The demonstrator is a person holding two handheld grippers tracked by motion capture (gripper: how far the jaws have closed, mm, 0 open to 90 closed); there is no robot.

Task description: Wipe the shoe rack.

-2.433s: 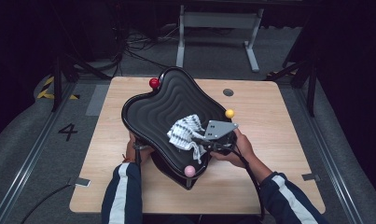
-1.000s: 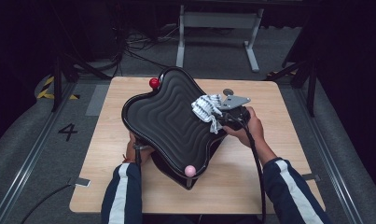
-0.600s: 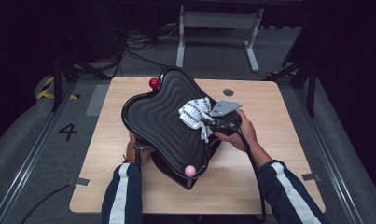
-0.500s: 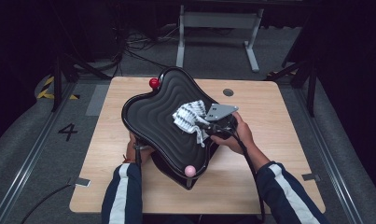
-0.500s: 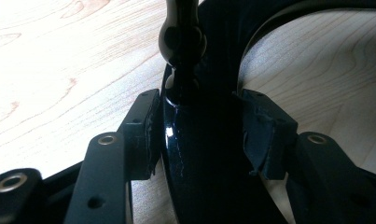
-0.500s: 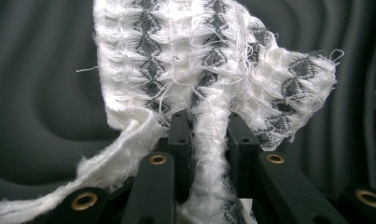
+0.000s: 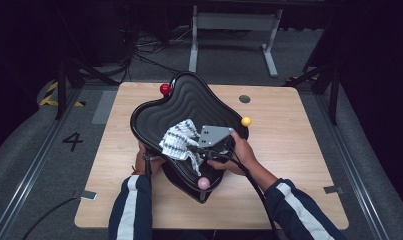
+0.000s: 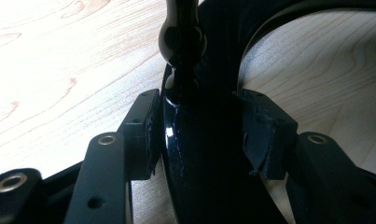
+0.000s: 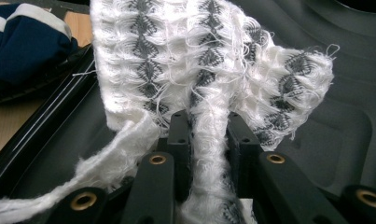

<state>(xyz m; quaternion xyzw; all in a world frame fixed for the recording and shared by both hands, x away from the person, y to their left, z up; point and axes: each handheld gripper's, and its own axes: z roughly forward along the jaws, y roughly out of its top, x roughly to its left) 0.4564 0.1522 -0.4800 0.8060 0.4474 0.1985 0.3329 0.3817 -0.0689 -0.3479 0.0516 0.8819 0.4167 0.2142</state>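
Step in hand, as judged: wiping the inner face of the black wavy tray [image 7: 189, 107] with a cloth, the tray held steady meanwhile.

Left tool [image 8: 195, 135]: both pads are pressed against a glossy black edge of the tray, one on each side, so it is gripping the tray. In the high view the left hand [image 7: 141, 161] sits at the tray's near-left side, toward the near edge of the desk [image 7: 299, 145].

Right tool [image 9: 209, 140]: jaws clamped on a fold of the white and grey waffle cloth [image 9: 209, 70], which fans out above the pads and lies on the tray's ribbed surface. In the high view the cloth [image 7: 178, 140] rests on the near part of the tray, with the right tool [image 7: 201, 150] just behind it.

The tray stands tilted near the middle of the desk, far rim raised, with a red ball [image 7: 165, 89], a yellow ball [image 7: 245, 121] and a pink ball [image 7: 203, 183] at its rim.

Next move, as judged: drag the cloth across the ridges with steady pressure, keeping the clamp on the fold. The left grip must resist that push so the tilted tray does not slide or tip.
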